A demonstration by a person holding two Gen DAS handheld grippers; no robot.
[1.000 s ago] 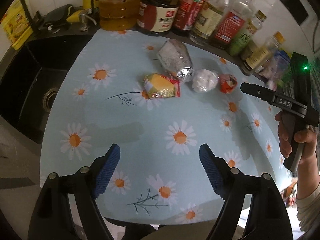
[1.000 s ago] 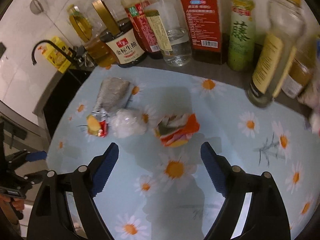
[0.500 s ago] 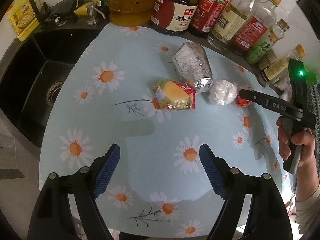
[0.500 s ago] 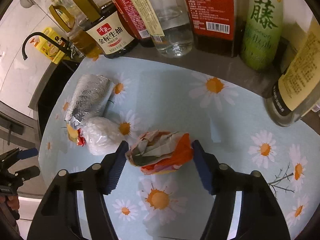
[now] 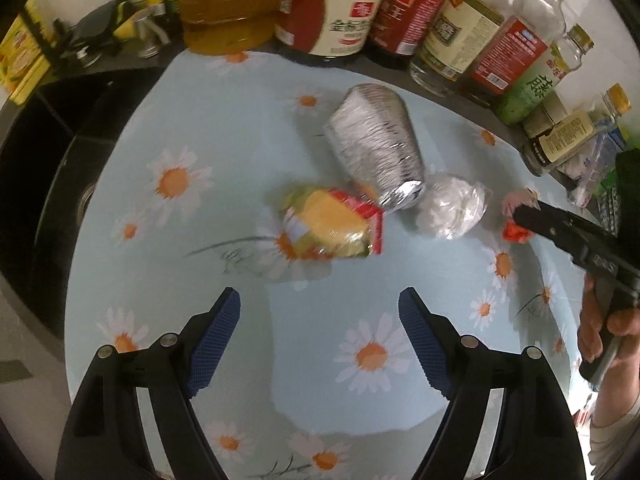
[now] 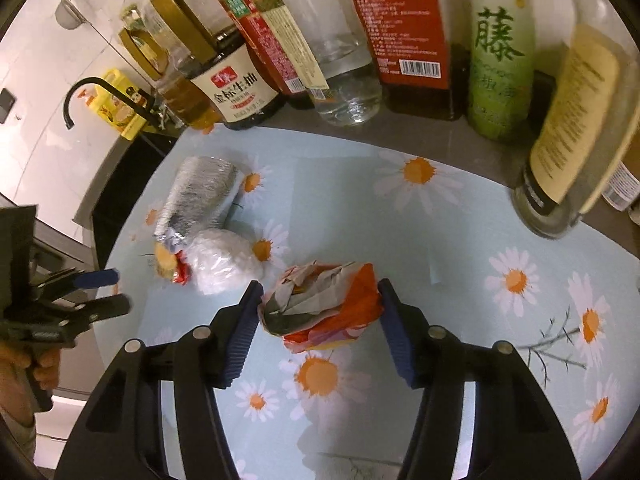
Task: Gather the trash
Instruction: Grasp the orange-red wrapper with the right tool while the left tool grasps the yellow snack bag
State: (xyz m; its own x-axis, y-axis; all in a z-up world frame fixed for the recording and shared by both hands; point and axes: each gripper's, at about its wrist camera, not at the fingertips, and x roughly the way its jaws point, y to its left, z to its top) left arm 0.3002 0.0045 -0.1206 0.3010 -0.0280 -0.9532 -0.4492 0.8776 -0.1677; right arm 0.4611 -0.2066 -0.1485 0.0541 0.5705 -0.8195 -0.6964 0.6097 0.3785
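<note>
Several pieces of trash lie on the daisy-print mat (image 5: 224, 136). A crumpled orange-and-white wrapper (image 6: 324, 308) sits between the pads of my right gripper (image 6: 318, 322), whose jaws press on both its sides; it also shows in the left wrist view (image 5: 516, 216). A white plastic ball (image 6: 222, 266) (image 5: 450, 210), a silver foil bag (image 6: 200, 196) (image 5: 376, 144) and a yellow-and-red packet (image 5: 332, 228) (image 6: 170, 266) lie to its left. My left gripper (image 5: 318, 342) is open and empty, hovering short of the yellow packet.
A row of sauce and oil bottles (image 5: 332, 4) (image 6: 416, 32) lines the mat's far edge. A tall bottle (image 6: 576, 128) stands close on the right. A black sink (image 5: 44, 184) with a black tap (image 6: 100, 94) lies left of the mat.
My right gripper moved forward and down and narrowed its jaws onto the orange wrapper. My left gripper moved forward toward the yellow packet and stayed open.
</note>
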